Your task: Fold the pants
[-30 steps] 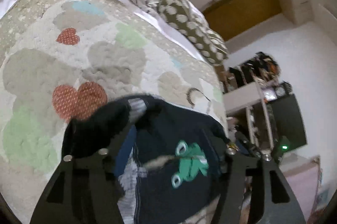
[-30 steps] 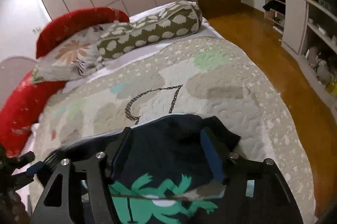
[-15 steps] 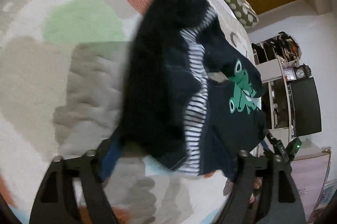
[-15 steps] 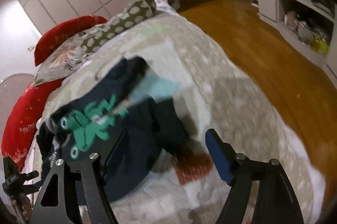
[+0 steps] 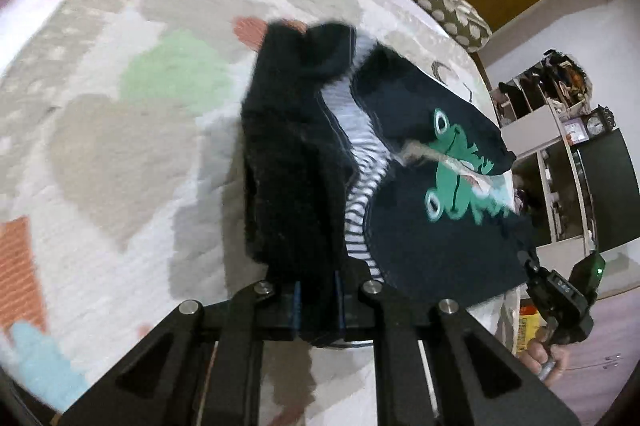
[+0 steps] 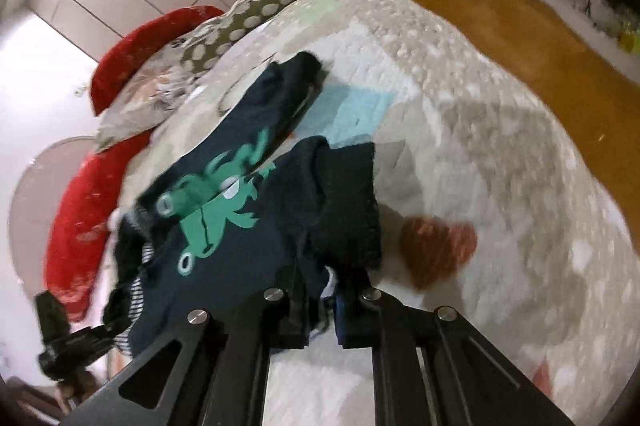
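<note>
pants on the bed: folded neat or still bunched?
Still bunched. The pants lie crumpled on the quilt, striped lining exposed, while the left gripper and right gripper each pinch an edge.

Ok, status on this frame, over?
Left gripper and right gripper both shut on pants. Pants bunched on quilt. Nothing obstructing.

A patchwork quilt (image 5: pixel 120 145) with hearts covers the bed. A spotted bolster (image 6: pixel 248 17) and a floral pillow (image 6: pixel 148 93) lie by the red headboard (image 6: pixel 76 205); shelves (image 5: pixel 560 129) stand opposite.
</note>
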### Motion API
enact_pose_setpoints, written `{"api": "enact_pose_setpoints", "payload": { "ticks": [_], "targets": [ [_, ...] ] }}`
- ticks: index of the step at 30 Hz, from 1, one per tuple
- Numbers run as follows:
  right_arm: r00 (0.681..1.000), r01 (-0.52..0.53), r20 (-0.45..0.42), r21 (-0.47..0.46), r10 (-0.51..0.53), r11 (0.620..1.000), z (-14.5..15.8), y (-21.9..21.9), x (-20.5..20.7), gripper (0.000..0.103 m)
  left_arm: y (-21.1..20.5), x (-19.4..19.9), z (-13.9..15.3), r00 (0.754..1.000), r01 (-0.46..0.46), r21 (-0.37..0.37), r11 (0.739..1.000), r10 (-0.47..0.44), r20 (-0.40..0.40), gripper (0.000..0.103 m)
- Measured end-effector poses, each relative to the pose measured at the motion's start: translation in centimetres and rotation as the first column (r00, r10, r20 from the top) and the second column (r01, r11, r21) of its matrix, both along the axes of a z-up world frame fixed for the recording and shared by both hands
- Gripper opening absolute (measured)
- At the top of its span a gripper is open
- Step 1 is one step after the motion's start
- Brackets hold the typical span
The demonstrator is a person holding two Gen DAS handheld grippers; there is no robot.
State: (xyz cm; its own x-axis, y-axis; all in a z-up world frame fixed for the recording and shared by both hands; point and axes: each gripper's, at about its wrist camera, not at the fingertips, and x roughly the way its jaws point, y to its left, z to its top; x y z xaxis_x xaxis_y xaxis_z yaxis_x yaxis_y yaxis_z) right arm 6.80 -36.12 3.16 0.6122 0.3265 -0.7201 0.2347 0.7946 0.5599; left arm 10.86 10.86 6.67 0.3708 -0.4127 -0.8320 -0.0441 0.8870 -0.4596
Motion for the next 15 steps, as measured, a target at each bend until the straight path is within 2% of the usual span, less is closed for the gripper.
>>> {"api": "enact_pose_setpoints", "payload": {
  "ticks": [4,6,9,10,11,12,14,15],
  "targets": [
    [0.999,-0.05,0.015,0.027,0.05,0.998,1.1,1.3,-3.4,0.009,2.5,-3.9,0.7,0.999,-0.031,-0.002,1.0,0.031,0.013,0.012],
    [0.997,-0.076,0.025,0.021,0.076,0.997,1.3,2.2,-5.3,0.009,2.9,-4.9,-0.1,0.999,-0.047,0.011,0.999,0.047,-0.001,0.017],
    [0.995,-0.093,0.02,-0.069,0.095,0.993,0.8,3.9,-7.5,0.012,4.0,-5.7,-2.5,0.995,-0.086,0.031,0.996,0.088,-0.041,0.027],
    [0.996,-0.091,0.014,-0.107,0.093,0.99,0.4,4.1,-7.9,0.016,4.2,-6.0,-2.8,0.994,-0.104,0.019,0.994,0.105,-0.04,0.029],
    [0.996,-0.09,0.008,-0.135,0.092,0.987,0.3,4.2,-8.2,0.026,4.5,-6.3,-2.9,0.993,-0.116,0.004,0.993,0.116,-0.034,0.031],
    [0.996,-0.086,0.009,-0.148,0.088,0.985,0.4,4.2,-8.5,0.032,4.7,-6.8,-2.7,0.992,-0.125,-0.004,0.992,0.125,-0.02,0.032],
    [0.997,-0.052,0.04,-0.15,0.059,0.987,1.5,3.1,-8.5,0.058,4.9,-8.0,-1.7,0.988,-0.149,0.014,0.989,0.149,0.046,0.035],
    [0.998,-0.027,0.059,-0.148,0.036,0.989,2.3,2.4,-8.2,0.062,5.0,-8.7,-1.2,0.984,-0.163,0.029,0.986,0.16,0.08,0.04]
  ]
}}
